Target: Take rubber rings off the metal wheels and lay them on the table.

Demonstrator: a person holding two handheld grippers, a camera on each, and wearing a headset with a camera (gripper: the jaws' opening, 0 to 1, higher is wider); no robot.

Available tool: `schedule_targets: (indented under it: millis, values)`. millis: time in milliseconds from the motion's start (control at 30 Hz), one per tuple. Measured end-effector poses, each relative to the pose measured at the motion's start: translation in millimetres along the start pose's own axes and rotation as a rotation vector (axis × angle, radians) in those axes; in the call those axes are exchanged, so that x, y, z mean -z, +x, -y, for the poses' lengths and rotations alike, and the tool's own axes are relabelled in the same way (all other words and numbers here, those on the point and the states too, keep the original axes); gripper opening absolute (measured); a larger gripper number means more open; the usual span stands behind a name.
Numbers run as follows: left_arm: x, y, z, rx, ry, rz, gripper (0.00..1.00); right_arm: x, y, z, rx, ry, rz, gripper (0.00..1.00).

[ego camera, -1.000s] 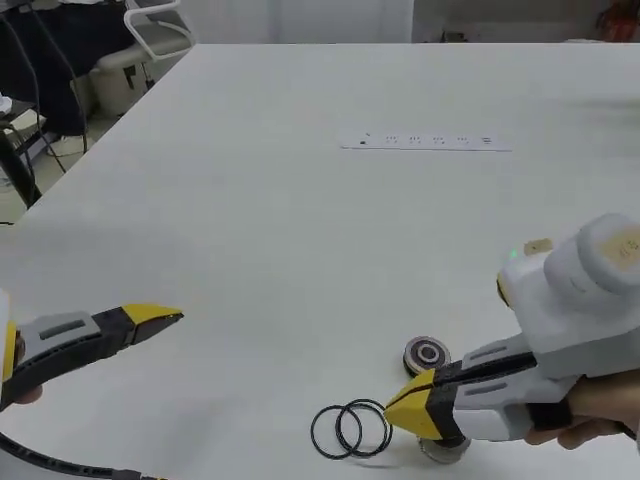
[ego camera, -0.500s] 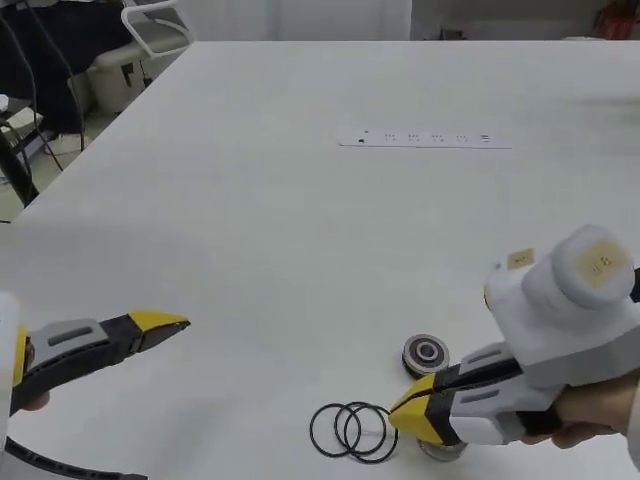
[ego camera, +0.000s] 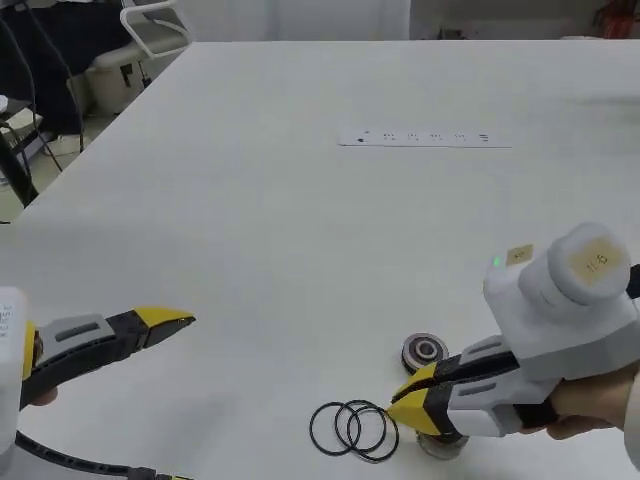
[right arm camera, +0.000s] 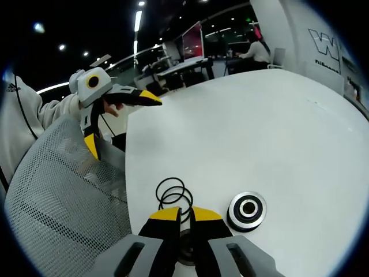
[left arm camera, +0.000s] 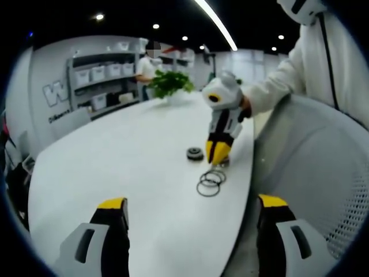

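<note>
Right gripper [right arm camera: 184,214]: jaws nearly closed, tips directly above a metal wheel [ego camera: 441,447]; grip on anything not discernible. Three rubber rings [ego camera: 351,428] flat on the table [ego camera: 300,200], just beside the tips. Second wheel [ego camera: 425,351] nearby. Left gripper [left arm camera: 191,202]: jaws wide apart, empty.

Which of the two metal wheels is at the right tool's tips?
The nearer wheel, partly hidden under the right tool beside the loose rings; the other wheel stands clear, farther in.
</note>
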State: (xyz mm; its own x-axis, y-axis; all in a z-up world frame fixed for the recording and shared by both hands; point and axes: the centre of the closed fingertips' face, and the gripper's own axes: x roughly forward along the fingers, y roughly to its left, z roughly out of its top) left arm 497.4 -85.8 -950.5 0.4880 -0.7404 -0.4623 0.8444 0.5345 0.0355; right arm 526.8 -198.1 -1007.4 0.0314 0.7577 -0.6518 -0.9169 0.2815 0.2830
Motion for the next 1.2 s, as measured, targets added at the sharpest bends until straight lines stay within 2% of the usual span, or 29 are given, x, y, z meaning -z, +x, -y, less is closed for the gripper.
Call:
schedule_targets:
  millis: [200, 500, 633, 800, 967, 1033, 1200]
  values:
    - [-0.7, -0.6, -0.4, -0.002, 0.003, 0.0, 0.93, -2.7, -2.6, 3.0, 0.011, 0.002, 0.012, 0.03]
    - [-2.7, -1.9, -3.3, -0.003, 0.013, -0.005, 0.92, -10.8, -11.5, 9.4, 0.032, 0.007, 0.058, 0.05]
    - [-2.9, -1.6, -4.1, -0.002, 0.018, -0.009, 0.92, -12.3, -14.6, 13.2, 0.042, 0.013, 0.075, 0.09]
    - [-4.2, -0.6, -4.6, 0.0, 0.022, -0.011, 0.92, -14.9, -19.8, 20.0, 0.066, 0.016, 0.093, 0.12]
    - [-6.3, -2.5, -7.1, -0.004, 0.021, -0.01, 0.92, -17.6, -26.3, 29.4, 0.097, 0.029, 0.118, 0.2]
    - [-7.0, -3.9, -8.4, -0.006, 0.023, -0.011, 0.92, -18.5, -29.0, 34.2, 0.111, 0.034, 0.13, 0.19]
    - [-13.4, -7.0, -13.4, -0.013, 0.034, -0.006, 0.92, -12.8, -32.4, 44.6, 0.152, 0.047, 0.135, 0.25]
